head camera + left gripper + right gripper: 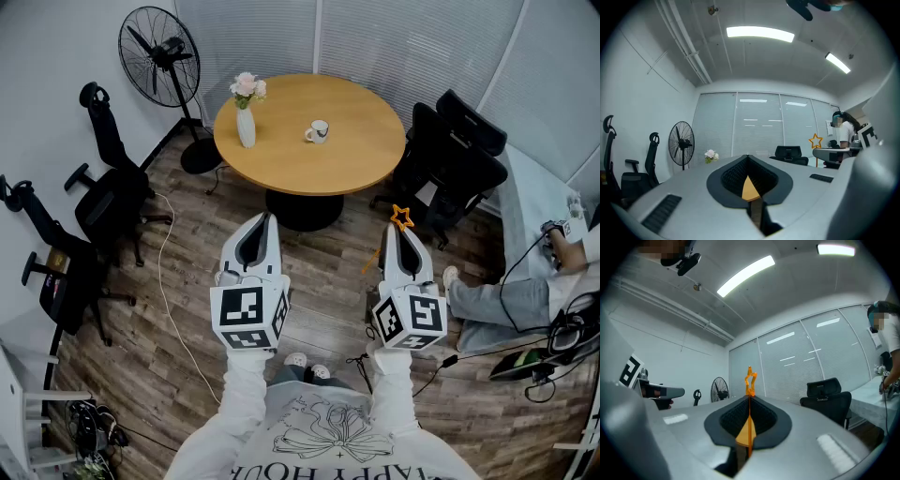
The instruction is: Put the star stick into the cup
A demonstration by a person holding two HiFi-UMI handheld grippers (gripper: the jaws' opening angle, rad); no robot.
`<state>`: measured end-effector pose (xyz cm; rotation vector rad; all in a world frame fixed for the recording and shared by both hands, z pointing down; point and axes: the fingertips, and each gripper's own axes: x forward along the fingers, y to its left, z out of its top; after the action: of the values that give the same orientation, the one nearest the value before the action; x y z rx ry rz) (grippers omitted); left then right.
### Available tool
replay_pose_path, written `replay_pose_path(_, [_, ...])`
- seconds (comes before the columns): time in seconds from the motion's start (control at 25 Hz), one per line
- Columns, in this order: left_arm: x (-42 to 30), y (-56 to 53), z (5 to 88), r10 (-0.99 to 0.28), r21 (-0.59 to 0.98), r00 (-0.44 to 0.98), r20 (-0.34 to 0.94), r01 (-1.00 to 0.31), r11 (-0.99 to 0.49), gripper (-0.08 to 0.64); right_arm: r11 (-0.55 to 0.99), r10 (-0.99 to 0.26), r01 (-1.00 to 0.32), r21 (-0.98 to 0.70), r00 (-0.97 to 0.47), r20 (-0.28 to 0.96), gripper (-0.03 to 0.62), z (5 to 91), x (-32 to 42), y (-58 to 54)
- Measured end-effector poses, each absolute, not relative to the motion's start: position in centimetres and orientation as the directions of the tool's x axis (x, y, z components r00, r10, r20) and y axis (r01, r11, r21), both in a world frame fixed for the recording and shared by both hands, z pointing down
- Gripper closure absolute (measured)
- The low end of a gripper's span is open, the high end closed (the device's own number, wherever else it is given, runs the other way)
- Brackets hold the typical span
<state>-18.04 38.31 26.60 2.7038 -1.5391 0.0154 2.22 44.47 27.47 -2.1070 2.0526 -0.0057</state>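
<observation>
The white cup stands near the middle of the round wooden table, well ahead of both grippers. My right gripper is shut on the orange star stick, and the star pokes out past its tips. In the right gripper view the stick runs upright between the closed jaws of that gripper, with the star above them. My left gripper is held level beside it, shut and empty. In the left gripper view the left gripper is shut too, and the star shows to its right.
A white vase of flowers stands on the table's left side. A floor fan and office chairs are at the left. Black chairs stand at the right. A seated person is further right, and a cable lies on the wood floor.
</observation>
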Motion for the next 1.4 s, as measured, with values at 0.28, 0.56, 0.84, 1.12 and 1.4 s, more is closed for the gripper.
replay_pose_path(0.28, [-17.6,38.0,26.5,-0.855,0.018,0.518,0.027,-0.855,-0.518,0.554,-0.016,-0.99,-0.991,-0.131,0.033,-0.134,0.578,27.0,2.3,43.9])
replay_pose_path(0.56, [-18.1,37.0,26.5,-0.858,0.02,0.513,0.031,-0.858,-0.513,0.554,-0.024,-0.988,-0.99,-0.138,0.044,-0.147,0.578,26.7,2.2,42.9])
replay_pose_path(0.84, [-19.5,34.7,26.8,-0.86,0.025,0.509,0.03,-0.861,-0.509,0.554,-0.029,-0.986,-0.987,-0.156,0.054,-0.155,0.578,26.9,1.3,40.6])
replay_pose_path(1.12, [-21.5,31.6,26.9,-0.854,0.03,0.519,0.034,-0.855,-0.518,0.554,-0.042,-0.984,-0.988,-0.15,0.067,-0.166,0.578,26.2,-0.7,38.0])
replay_pose_path(1.4, [-20.8,28.2,27.5,-0.849,0.044,0.526,0.052,-0.85,-0.524,0.554,-0.041,-0.989,-0.989,-0.139,0.06,-0.132,0.578,27.1,-0.6,34.9])
